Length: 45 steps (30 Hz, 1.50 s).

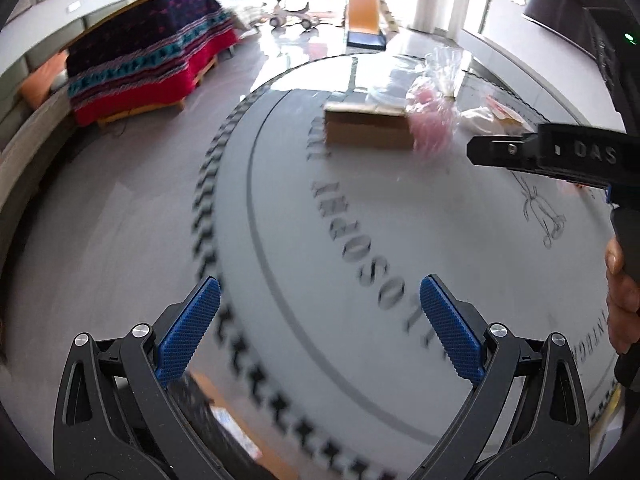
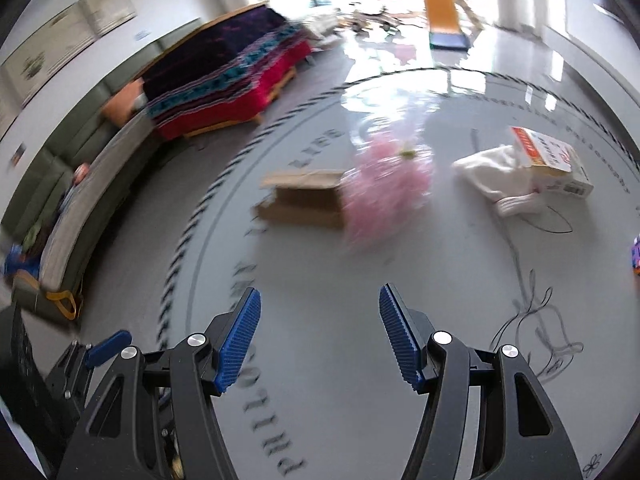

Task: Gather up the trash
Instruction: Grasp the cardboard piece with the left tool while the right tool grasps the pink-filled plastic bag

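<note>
Trash lies on a round grey table (image 1: 400,240) with printed lettering. A flat brown cardboard box (image 2: 304,200) sits toward the far side, with a clear bag of pink stuff (image 2: 388,188) against its right end. Right of these are a crumpled white cloth (image 2: 496,176) and a small white and orange carton (image 2: 552,164). My left gripper (image 1: 320,296) is open over the table's near left edge, nothing between its blue pads. My right gripper (image 2: 320,308) is open above bare table, well short of the trash. The cardboard box (image 1: 368,128) and pink bag (image 1: 432,124) show in the left wrist view too.
A bed with a red and dark patterned blanket (image 1: 148,64) stands left of the table across grey floor. A long bench (image 2: 92,200) runs along the left wall. Toys and a yellow slide (image 1: 364,12) sit by the bright windows. A person's hand (image 1: 620,300) holds the right gripper's body (image 1: 560,156).
</note>
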Each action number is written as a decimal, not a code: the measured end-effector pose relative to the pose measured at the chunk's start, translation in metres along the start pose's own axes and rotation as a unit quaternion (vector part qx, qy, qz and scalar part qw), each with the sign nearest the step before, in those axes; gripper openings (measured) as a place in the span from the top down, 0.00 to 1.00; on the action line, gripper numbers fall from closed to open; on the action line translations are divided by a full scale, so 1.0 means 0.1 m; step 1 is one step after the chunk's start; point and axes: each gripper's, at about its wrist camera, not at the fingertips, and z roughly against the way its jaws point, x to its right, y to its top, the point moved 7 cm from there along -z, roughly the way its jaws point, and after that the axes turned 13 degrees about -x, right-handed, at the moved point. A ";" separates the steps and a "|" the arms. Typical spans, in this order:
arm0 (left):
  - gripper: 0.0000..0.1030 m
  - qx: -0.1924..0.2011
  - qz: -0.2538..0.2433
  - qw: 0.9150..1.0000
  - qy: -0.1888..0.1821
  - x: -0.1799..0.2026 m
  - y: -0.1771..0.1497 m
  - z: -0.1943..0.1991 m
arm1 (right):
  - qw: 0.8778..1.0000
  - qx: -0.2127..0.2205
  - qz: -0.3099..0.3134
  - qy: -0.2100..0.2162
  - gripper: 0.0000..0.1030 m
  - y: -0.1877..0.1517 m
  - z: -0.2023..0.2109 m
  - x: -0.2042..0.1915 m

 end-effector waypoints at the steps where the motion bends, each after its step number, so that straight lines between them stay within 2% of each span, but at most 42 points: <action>1: 0.06 0.002 -0.013 1.000 0.006 0.04 0.13 -0.05 | 1.000 -0.003 -0.020 0.003 0.39 0.09 -0.04 0.09; 4: 0.06 0.001 -0.046 0.999 0.020 0.10 0.41 -0.18 | 0.997 -0.015 -0.069 0.011 0.39 0.28 -0.16 0.29; 6: 0.06 -0.005 -0.060 0.998 0.016 0.14 0.55 -0.26 | 0.996 -0.020 -0.090 0.013 0.39 0.44 -0.27 0.39; 10: 0.06 -0.012 -0.095 0.995 0.017 0.23 0.82 -0.39 | 0.994 -0.022 -0.103 -0.002 0.39 0.66 -0.43 0.49; 14: 0.06 -0.015 -0.125 0.992 0.029 0.31 1.02 -0.48 | 0.993 -0.027 -0.118 0.007 0.39 0.80 -0.55 0.54; 15: 0.06 -0.015 -0.129 0.991 0.027 0.33 1.04 -0.49 | 0.993 -0.028 -0.117 0.010 0.43 0.84 -0.57 0.54; 17: 0.06 -0.014 -0.141 0.990 0.025 0.38 1.10 -0.53 | 0.994 -0.033 -0.103 0.017 0.73 0.87 -0.59 0.50; 19: 0.06 -0.016 -0.161 0.986 0.032 0.43 1.16 -0.56 | 0.996 -0.028 -0.086 0.002 0.85 0.89 -0.55 0.47; 21: 0.06 -0.014 -0.179 0.983 0.041 0.45 1.19 -0.58 | 0.997 -0.004 -0.073 -0.011 0.87 0.89 -0.40 0.47; 27: 0.06 -0.018 -0.245 0.967 0.065 0.56 1.45 -0.73 | 0.996 0.040 -0.072 -0.028 0.87 0.99 0.00 0.62; 29: 0.06 -0.024 -0.282 0.957 0.067 0.64 1.49 -0.81 | 0.996 0.043 -0.073 -0.033 0.87 1.03 0.04 0.69; 32: 0.06 -0.045 -0.343 0.935 0.079 0.72 1.48 -0.97 | 0.995 0.042 -0.079 -0.033 0.87 1.04 0.03 0.80; 35: 0.06 -0.078 -0.377 0.921 0.062 0.74 1.45 -1.08 | 0.995 0.041 -0.083 -0.030 0.87 1.02 0.01 0.86; 36: 0.06 -0.091 -0.380 0.919 0.052 0.71 1.46 -1.11 | 0.995 0.041 -0.083 -0.030 0.87 1.01 -0.01 0.88; 39: 0.06 -0.128 -0.358 0.925 0.013 0.62 1.48 -1.16 | 0.995 0.038 -0.082 -0.027 0.87 0.99 -0.03 0.90; 41: 0.11 -0.141 -0.337 0.931 -0.003 0.57 1.48 -1.16 | 0.995 0.039 -0.082 -0.027 0.87 0.99 -0.04 0.87; 42: 0.23 -0.150 -0.328 0.933 -0.013 0.55 1.46 -1.15 | 0.996 0.039 -0.081 -0.027 0.87 0.98 -0.04 0.87; 43: 0.37 -0.160 -0.309 0.936 -0.040 0.55 1.43 -1.14 | 0.996 0.040 -0.081 -0.026 0.87 0.97 -0.04 0.87; 44: 0.41 -0.164 -0.292 0.941 -0.052 0.56 1.41 -1.12 | 0.996 0.039 -0.082 -0.023 0.87 0.96 -0.04 0.86; 45: 0.47 -0.161 -0.280 0.945 -0.049 0.55 1.40 -1.10 | 0.996 0.038 -0.081 -0.020 0.87 0.95 -0.04 0.85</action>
